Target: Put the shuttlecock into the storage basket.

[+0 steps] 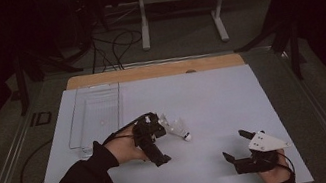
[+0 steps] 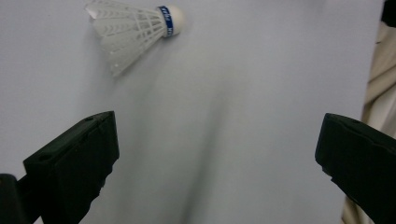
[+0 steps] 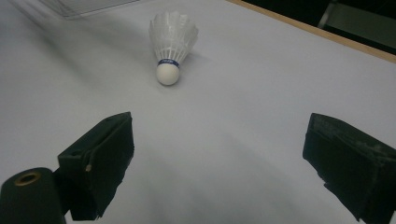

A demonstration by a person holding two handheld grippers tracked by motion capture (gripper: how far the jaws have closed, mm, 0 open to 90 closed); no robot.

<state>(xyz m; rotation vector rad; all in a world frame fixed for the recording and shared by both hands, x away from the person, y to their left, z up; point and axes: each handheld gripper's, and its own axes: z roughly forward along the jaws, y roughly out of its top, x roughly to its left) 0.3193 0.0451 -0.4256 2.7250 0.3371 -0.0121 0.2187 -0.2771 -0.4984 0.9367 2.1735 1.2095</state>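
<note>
While I am working the rig from afar, the right tongs (image 1: 238, 145) are hovering nearest me at the front of the white bench (image 1: 232, 94), jaws spread wide and holding nothing. Farther in, the left tongs (image 1: 160, 143) are hanging over the middle of the bench, also gaping wide and empty. Just beside them the shuttlecock (image 1: 178, 129) is lying on its side on the bare surface, cork tip pointing toward my right tongs, touching neither tool. I am judging it featherlight, with a thin white skirt that would crush or spring away under a hard pinch; the firm rounded cork at the blue band looks the safer hold. Beyond it, a clear tray (image 1: 96, 111) is sitting at the far left of the bench, well apart from the shuttlecock.
</note>
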